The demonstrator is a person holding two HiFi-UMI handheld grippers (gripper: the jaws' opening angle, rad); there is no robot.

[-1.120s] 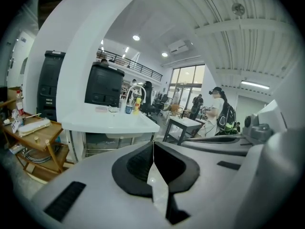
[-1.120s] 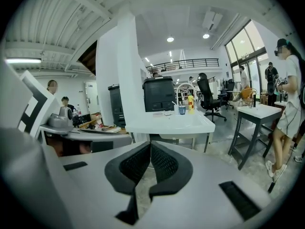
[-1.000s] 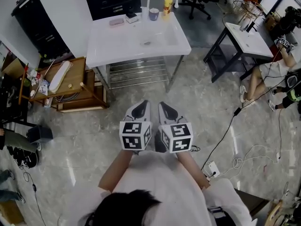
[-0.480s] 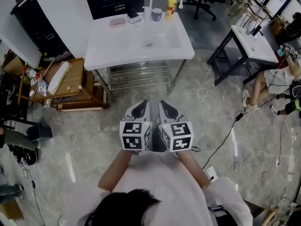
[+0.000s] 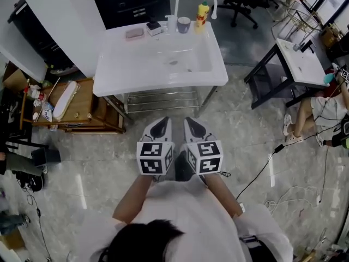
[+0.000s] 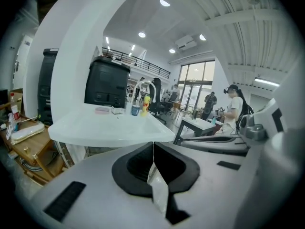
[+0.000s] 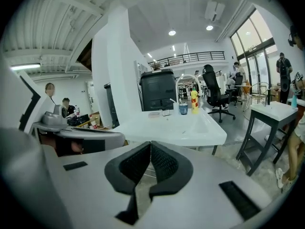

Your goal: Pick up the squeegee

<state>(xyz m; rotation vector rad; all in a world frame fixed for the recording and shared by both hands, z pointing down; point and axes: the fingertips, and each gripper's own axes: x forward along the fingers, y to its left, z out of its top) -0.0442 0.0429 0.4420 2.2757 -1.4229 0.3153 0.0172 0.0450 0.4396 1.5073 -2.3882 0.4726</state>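
My left tongs (image 5: 162, 125) and right tongs (image 5: 192, 125) are both closed tip to tip on nothing, side by side above the floor and short of the white sink tabletop (image 5: 131, 59). I can't pick out the squeegee for certain: the cup (image 5: 184, 24), yellow bottle (image 5: 203, 13) and pink pad (image 5: 134, 33) at the far edge don't read as one. I'd expect it to be light, with a stiff handle and a soft rubber blade, so I'd grip mid-handle, not the blade.
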